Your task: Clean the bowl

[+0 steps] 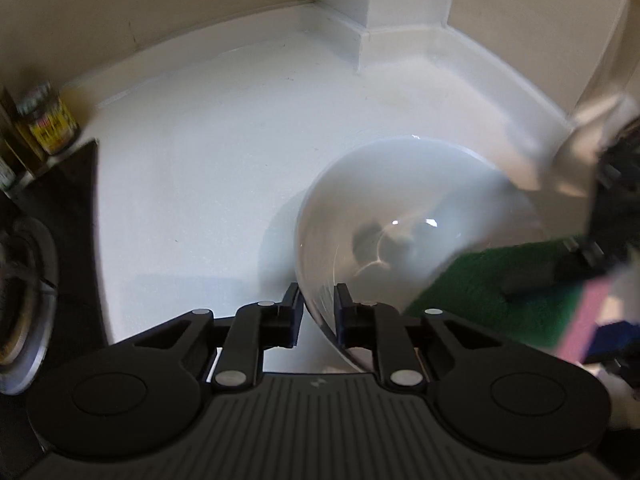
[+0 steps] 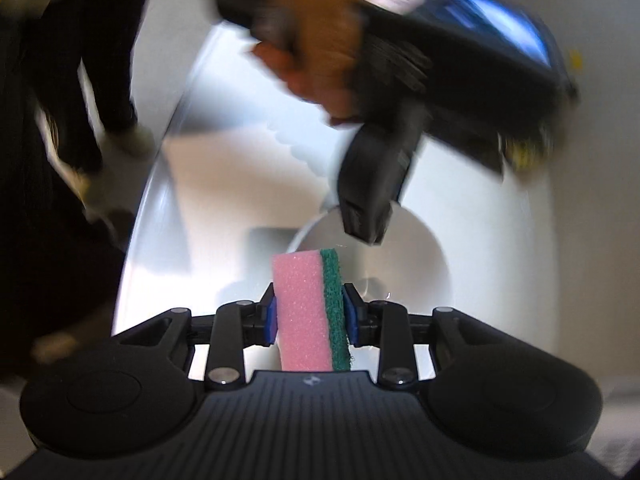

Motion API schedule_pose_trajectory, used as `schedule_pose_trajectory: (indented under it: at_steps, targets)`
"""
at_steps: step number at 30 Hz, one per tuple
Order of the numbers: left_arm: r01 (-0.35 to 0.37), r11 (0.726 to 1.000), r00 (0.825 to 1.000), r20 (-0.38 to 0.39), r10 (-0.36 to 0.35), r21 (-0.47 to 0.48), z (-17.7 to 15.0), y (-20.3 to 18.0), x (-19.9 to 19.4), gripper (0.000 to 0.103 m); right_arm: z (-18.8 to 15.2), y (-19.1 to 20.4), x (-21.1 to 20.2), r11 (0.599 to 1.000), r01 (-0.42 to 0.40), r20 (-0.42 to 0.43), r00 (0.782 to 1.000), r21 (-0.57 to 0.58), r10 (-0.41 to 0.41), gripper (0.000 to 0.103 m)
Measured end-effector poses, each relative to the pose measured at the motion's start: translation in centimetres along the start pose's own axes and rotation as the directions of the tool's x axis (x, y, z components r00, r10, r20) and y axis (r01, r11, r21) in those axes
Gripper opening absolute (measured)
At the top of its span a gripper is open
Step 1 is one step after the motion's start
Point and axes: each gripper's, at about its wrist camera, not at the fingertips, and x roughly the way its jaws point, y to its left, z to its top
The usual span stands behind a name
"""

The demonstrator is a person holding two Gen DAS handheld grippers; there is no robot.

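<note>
One clear glass bowl [image 1: 400, 220] is clamped at its rim by the left tongs [image 1: 317, 312]; beside it, the right tongs [image 2: 308, 316] grip one pink-and-green sponge [image 2: 308, 312].

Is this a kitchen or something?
Probably a kitchen. A stove burner sits beside a white counter, jars stand in the corner, and a bowl is being cleaned with a sponge.

Each camera sits just behind its tongs, looking close along them; both views share the glass bowl [image 1: 400, 220] and sponge [image 2: 310, 316].
</note>
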Motion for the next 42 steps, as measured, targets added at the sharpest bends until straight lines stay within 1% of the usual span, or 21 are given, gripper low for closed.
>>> schedule_pose_trajectory:
  at_steps: [3,7,9,11,13,14,16,17,20,21,23,24,26,28,31,33,35,37,38,40,42]
  targets:
    - [0.085,0.995,0.996,0.040,-0.083,-0.055,0.5,2.0,-0.9,0.015,-0.2,-2.1,1.1,0.999,0.037,-0.064,0.997,0.021,-0.036,0.026]
    - [0.091,0.995,0.995,0.034,-0.090,-0.038,0.8,2.4,-1.0,0.015,0.4,-2.5,2.5,0.997,0.078,-0.003,0.997,0.011,-0.078,0.027]
    - [0.092,0.995,0.995,0.036,-0.091,-0.038,0.9,2.5,-1.0,0.015,0.6,-2.0,2.3,0.999,0.030,0.046,0.998,0.016,-0.031,0.027]
    - [0.086,0.996,0.996,0.040,-0.085,-0.036,1.0,2.6,-1.0,0.015,0.2,-1.9,1.6,1.000,-0.025,0.044,0.999,0.004,0.025,0.027]
    - [0.087,0.996,0.995,0.045,-0.085,-0.031,1.0,2.5,-1.0,0.015,-0.4,-2.1,0.9,0.998,-0.052,-0.016,0.999,-0.019,0.051,0.027]
    - [0.087,0.996,0.995,0.047,-0.086,-0.029,1.0,2.5,-1.0,0.015,-0.5,-2.4,0.9,0.999,-0.035,-0.045,0.998,-0.023,0.034,0.026]
    - [0.090,0.996,0.995,0.044,-0.088,-0.025,1.0,2.5,-0.9,0.015,-0.6,-3.5,1.4,0.998,0.057,-0.063,0.996,-0.005,-0.058,0.026]
    - [0.093,0.995,0.995,0.045,-0.091,-0.023,0.9,2.5,-0.9,0.015,-0.5,-3.8,1.8,0.997,0.076,-0.044,0.996,0.013,-0.076,0.026]
    - [0.095,0.995,0.994,0.048,-0.093,-0.022,0.8,2.4,-1.1,0.015,-0.4,-3.5,2.3,0.997,0.064,0.044,0.997,0.049,-0.066,0.027]
    - [0.095,0.995,0.994,0.051,-0.094,-0.019,0.7,2.4,-1.3,0.015,-0.5,-3.3,2.0,0.998,0.024,0.070,0.997,0.066,-0.028,0.027]
    - [0.093,0.995,0.994,0.055,-0.092,-0.018,0.6,2.4,-1.5,0.015,-0.9,-3.4,0.9,0.994,-0.077,0.074,0.995,0.081,0.071,0.027]
    - [0.093,0.995,0.994,0.058,-0.092,-0.019,0.5,2.5,-1.6,0.015,-1.2,-3.4,0.5,0.994,-0.080,0.053,0.996,0.076,0.076,0.027]
    - [0.090,0.996,0.994,0.059,-0.089,-0.018,0.4,2.5,-1.6,0.015,-1.8,-3.8,0.3,0.997,-0.013,-0.003,1.000,0.070,0.013,0.026]
    - [0.087,0.996,0.995,0.056,-0.086,-0.015,0.4,2.4,-1.6,0.015,-1.6,-4.4,0.7,0.992,0.050,0.021,0.998,0.118,-0.053,0.026]
    - [0.083,0.997,0.995,0.051,-0.083,-0.007,0.3,2.2,-1.5,0.015,-0.8,-4.0,1.0,0.990,0.030,0.079,0.996,0.138,-0.041,0.027]
    - [0.080,0.997,0.996,0.049,-0.080,0.000,0.2,1.9,-1.3,0.015,-0.8,-2.9,0.6,0.992,-0.019,0.112,0.994,0.124,0.005,0.027]
    - [0.077,0.997,0.996,0.046,-0.077,0.006,0.2,1.6,-1.2,0.015,-1.4,-2.8,-0.4,0.988,-0.073,0.113,0.992,0.135,0.058,0.026]
    - [0.074,0.997,0.996,0.043,-0.074,0.012,0.1,1.4,-1.1,0.015,-2.2,-2.9,-1.5,0.983,-0.037,0.096,0.995,0.177,0.020,0.026]
    - [0.072,0.997,0.996,0.041,-0.073,0.015,0.1,1.2,-1.0,0.015,-2.8,-3.2,-2.4,0.975,-0.007,0.102,0.995,0.224,-0.016,0.026]
    - [0.065,0.998,0.997,0.044,-0.066,0.023,0.1,0.8,-1.3,0.015,-4.2,-4.3,-5.3,0.923,0.035,0.159,0.982,0.383,-0.103,0.026]
    - [0.048,0.998,0.998,0.048,-0.049,0.027,0.1,0.4,-1.7,0.015,-6.0,-5.2,-8.8,0.833,0.103,0.186,0.953,0.544,-0.239,0.026]
